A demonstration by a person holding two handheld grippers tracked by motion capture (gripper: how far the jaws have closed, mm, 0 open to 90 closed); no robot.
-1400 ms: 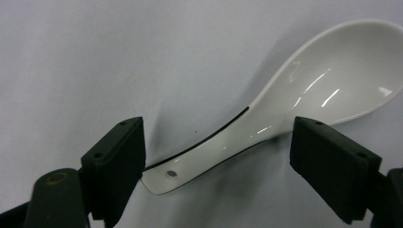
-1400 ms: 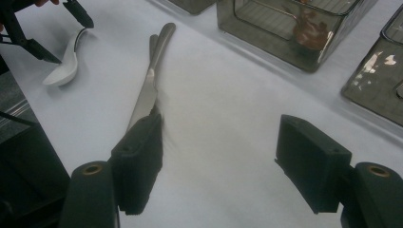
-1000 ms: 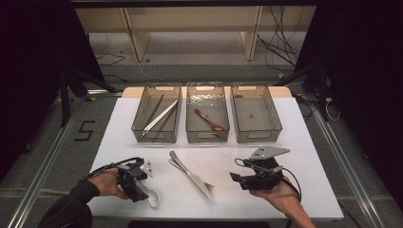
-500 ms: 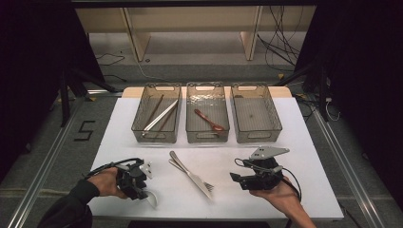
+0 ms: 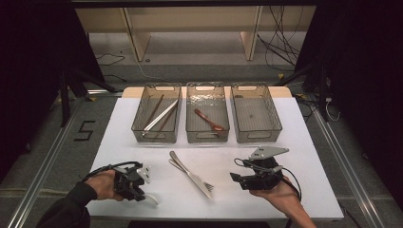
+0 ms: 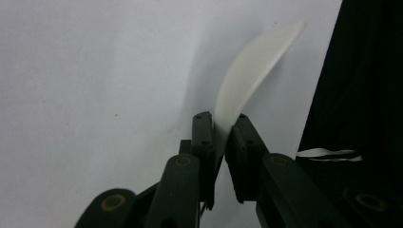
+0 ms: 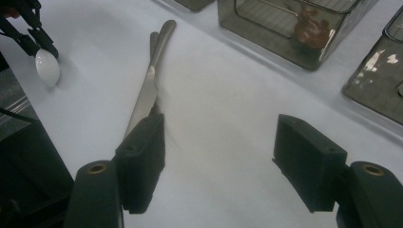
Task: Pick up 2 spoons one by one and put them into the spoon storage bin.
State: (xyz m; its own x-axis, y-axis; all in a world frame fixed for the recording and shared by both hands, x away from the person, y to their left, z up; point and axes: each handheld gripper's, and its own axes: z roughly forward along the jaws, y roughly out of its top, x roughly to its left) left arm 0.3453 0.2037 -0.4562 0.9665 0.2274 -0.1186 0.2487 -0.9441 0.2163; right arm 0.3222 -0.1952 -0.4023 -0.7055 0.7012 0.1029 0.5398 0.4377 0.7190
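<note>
A white spoon lies on the white table near its front left edge. My left gripper has just been closing, and its jaws now pinch the spoon's handle end. In the high view the left gripper sits low at the front left with the spoon sticking out toward the table edge. My right gripper stands open with nothing between its jaws, at the front right, facing a metal knife that lies over a fork.
Three clear bins stand in a row at the back. The left bin holds chopsticks and a long pale utensil, the middle bin holds a brown spoon, and the right bin looks bare. The table's front edge is close behind both hands.
The left gripper's jaws have closed onto the white spoon's handle. The right gripper, the knife and the fork have not moved.
</note>
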